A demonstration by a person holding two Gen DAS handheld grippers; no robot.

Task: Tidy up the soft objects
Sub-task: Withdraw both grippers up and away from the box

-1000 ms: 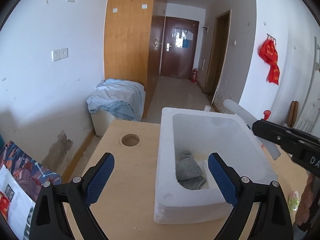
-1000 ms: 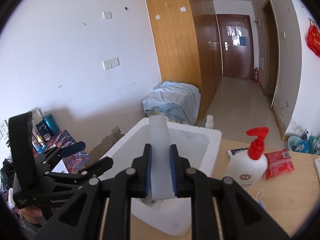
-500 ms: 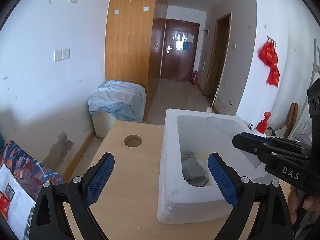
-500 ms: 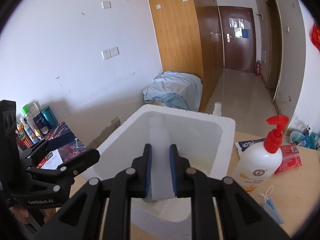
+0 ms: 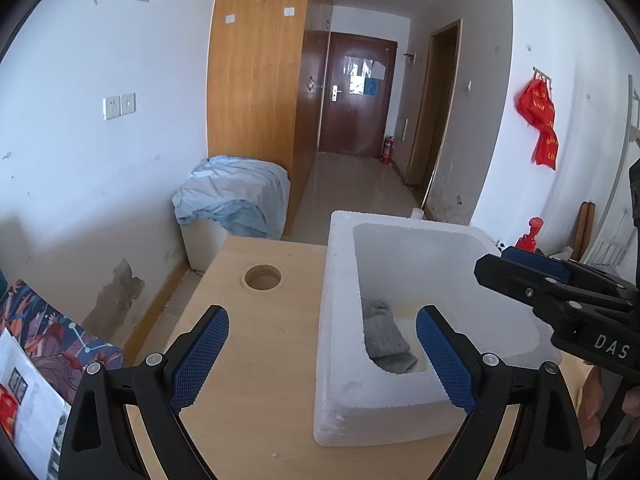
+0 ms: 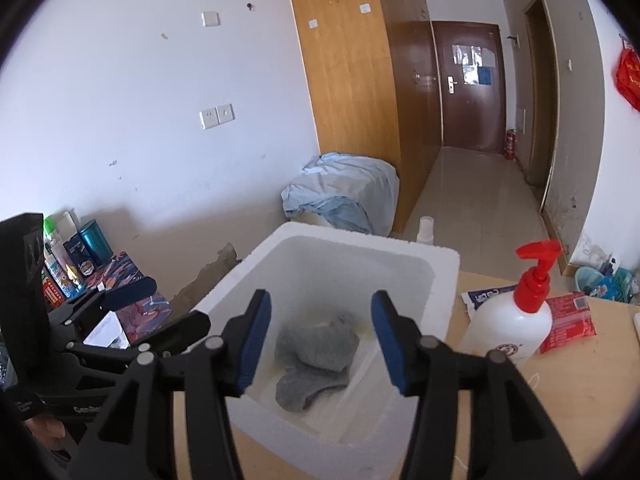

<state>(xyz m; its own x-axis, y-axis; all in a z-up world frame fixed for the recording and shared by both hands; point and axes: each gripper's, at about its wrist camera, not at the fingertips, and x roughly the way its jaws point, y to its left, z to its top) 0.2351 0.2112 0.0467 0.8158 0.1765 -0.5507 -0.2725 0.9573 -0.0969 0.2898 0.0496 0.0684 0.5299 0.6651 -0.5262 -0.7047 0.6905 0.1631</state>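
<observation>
A white foam box (image 5: 340,320) (image 6: 360,232) stands on the wooden table (image 5: 260,360). Grey socks (image 5: 384,336) (image 6: 316,344) lie crumpled on its floor. A pale white strip (image 6: 352,384) lies in the box beside them. My right gripper (image 6: 320,298) hangs over the box with its jaws opening and nothing between the pads; its tips also show in the left wrist view (image 5: 492,264). My left gripper (image 5: 322,314) is open and empty at the box's near left corner, and appears at the left of the right wrist view (image 6: 160,304).
A white pump bottle with a red head (image 6: 508,328) and a red packet (image 6: 568,316) sit right of the box. The table has a round hole (image 5: 263,277). A blue sheet covers a low unit (image 5: 236,196) by the wall. Bottles (image 6: 76,256) stand at the left.
The right gripper carried the white strip over the box, then opened and let it go into the box. The left gripper stayed where it was.
</observation>
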